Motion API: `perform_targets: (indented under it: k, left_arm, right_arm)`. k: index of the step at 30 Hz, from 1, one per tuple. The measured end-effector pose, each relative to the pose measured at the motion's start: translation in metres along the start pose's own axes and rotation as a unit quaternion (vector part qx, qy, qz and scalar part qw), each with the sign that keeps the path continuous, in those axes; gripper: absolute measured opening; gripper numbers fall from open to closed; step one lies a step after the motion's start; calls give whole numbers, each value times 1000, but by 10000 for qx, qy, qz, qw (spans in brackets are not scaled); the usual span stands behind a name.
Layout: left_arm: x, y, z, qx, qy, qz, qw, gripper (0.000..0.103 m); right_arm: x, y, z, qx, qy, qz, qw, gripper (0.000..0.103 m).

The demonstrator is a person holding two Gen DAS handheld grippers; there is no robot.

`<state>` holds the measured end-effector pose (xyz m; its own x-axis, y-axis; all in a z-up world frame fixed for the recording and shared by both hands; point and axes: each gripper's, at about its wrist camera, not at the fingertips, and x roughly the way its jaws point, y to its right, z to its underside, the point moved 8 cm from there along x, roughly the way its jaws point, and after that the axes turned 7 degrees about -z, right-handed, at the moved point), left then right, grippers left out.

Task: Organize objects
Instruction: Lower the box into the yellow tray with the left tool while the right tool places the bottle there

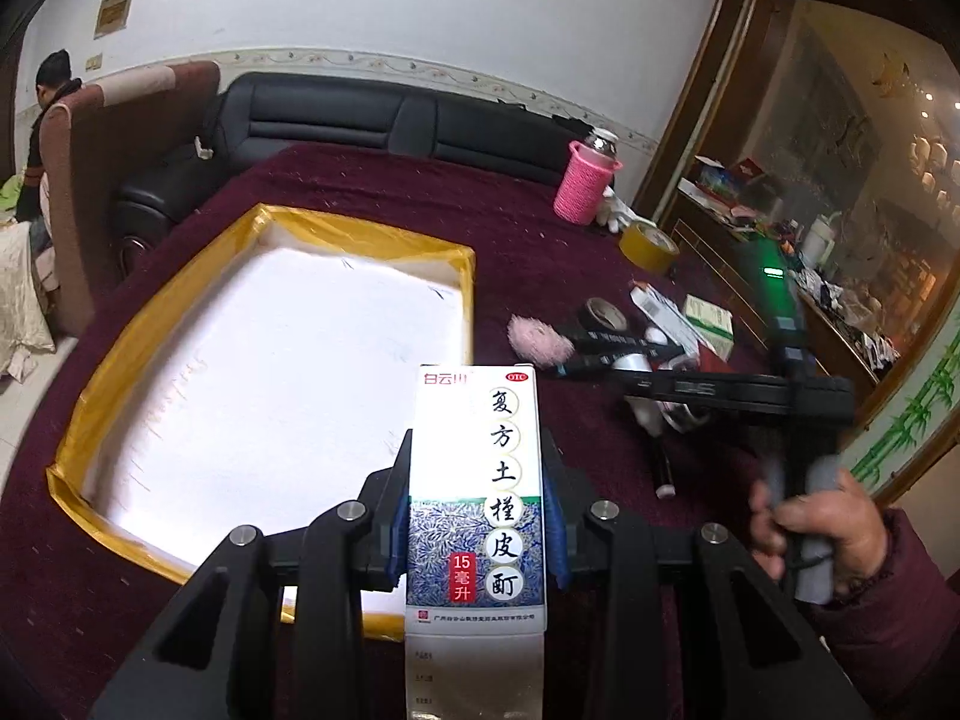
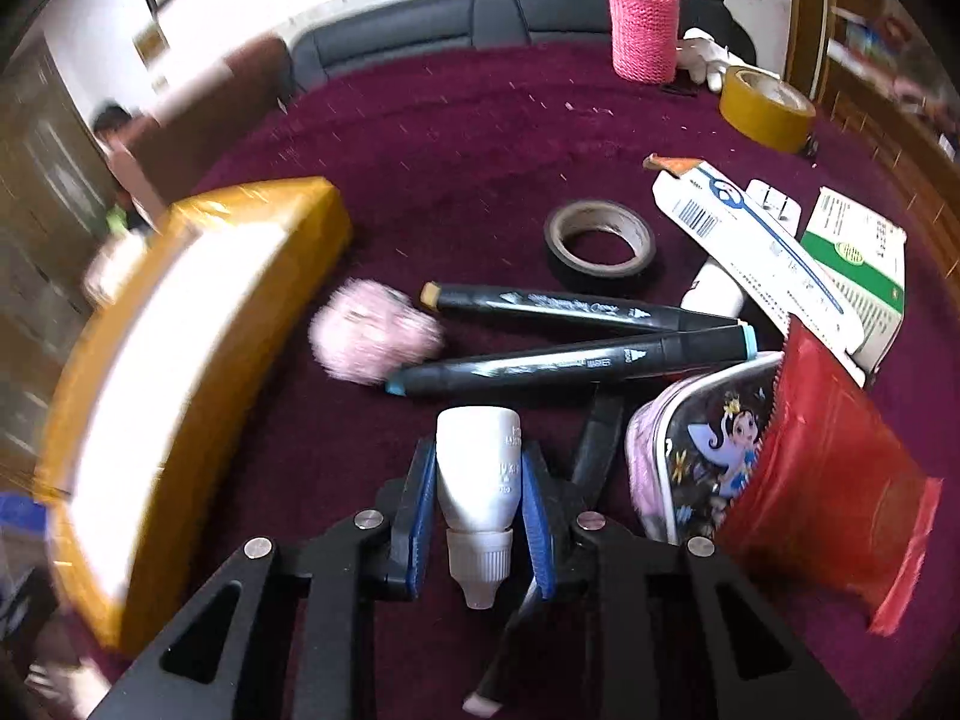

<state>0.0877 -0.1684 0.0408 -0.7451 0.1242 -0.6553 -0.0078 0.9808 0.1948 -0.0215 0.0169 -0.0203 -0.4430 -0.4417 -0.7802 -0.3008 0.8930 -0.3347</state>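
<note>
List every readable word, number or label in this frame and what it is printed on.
Medicine box in left gripper: "白云山", "OTC", "复方土槿皮酊", "15毫升"; the bottom line is too small.
Lower marker: "MARKER"; the rest is blurred.
White bottle in right gripper: embossed, unreadable.
White carton and green box: print too small.

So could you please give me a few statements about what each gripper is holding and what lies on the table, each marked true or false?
1. The left gripper grips a white medicine box. True.
2. The right gripper is open. False: it is shut on a small white bottle.
3. The yellow-edged tray holds markers. False: the two black markers lie on the maroon cloth.
4. A black tape roll lies flat beyond the markers. True.
</note>
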Motion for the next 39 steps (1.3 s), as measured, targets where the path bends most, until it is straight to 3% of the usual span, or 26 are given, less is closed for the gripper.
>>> perform_targets:
  k: [7,10,12,15,19,26,28,30,31,34,36,38,39]
  left_arm:
    - [8,-18,-45,-12,64,-169,9998,33]
    - [29,-30,-67,-45,7,-271,9996,33]
    - [52,-42,-79,-256,-164,-294,9991,33]
    - [82,-58,-94,-433,-273,-417,9978,33]
    - [118,-72,-102,-572,-434,-599,9956,33]
    - [161,-75,-98,-682,-737,-534,9935,34]
    - [167,-75,-95,-711,-808,-546,9927,42]
    - [171,-74,-91,-743,-840,-467,9926,62]
    - [170,-73,-89,-777,-833,-457,9924,64]
    - [165,-82,-86,-1173,-791,-328,9894,75]
    - [157,-90,-79,-1512,-737,-292,9853,76]
    - [150,-97,-70,-1761,-686,-335,9814,76]
    - [146,-100,-66,-1864,-647,-383,9796,76]
  right_arm:
    - [-15,-50,-33,157,34,-1069,9941,29]
    - [-4,-76,-53,339,-103,-1542,9874,29]
    - [10,-93,-65,341,-156,-1630,9859,29]
    - [37,-111,-79,435,-296,-1656,9848,29]
    - [74,-118,-96,452,-344,-1309,9898,29]
    - [112,-115,-106,568,-517,-1028,9917,29]
    - [119,-111,-107,545,-515,-919,9929,30]
    - [125,-104,-108,563,-549,-883,9930,31]
    - [126,-100,-108,584,-561,-900,9926,31]
    - [120,-99,-111,719,-496,-1056,9906,38]
    - [103,-98,-113,672,-314,-1109,9911,46]
    - [83,-95,-115,531,-29,-997,9936,77]
    - [69,-91,-116,447,227,-911,9946,83]
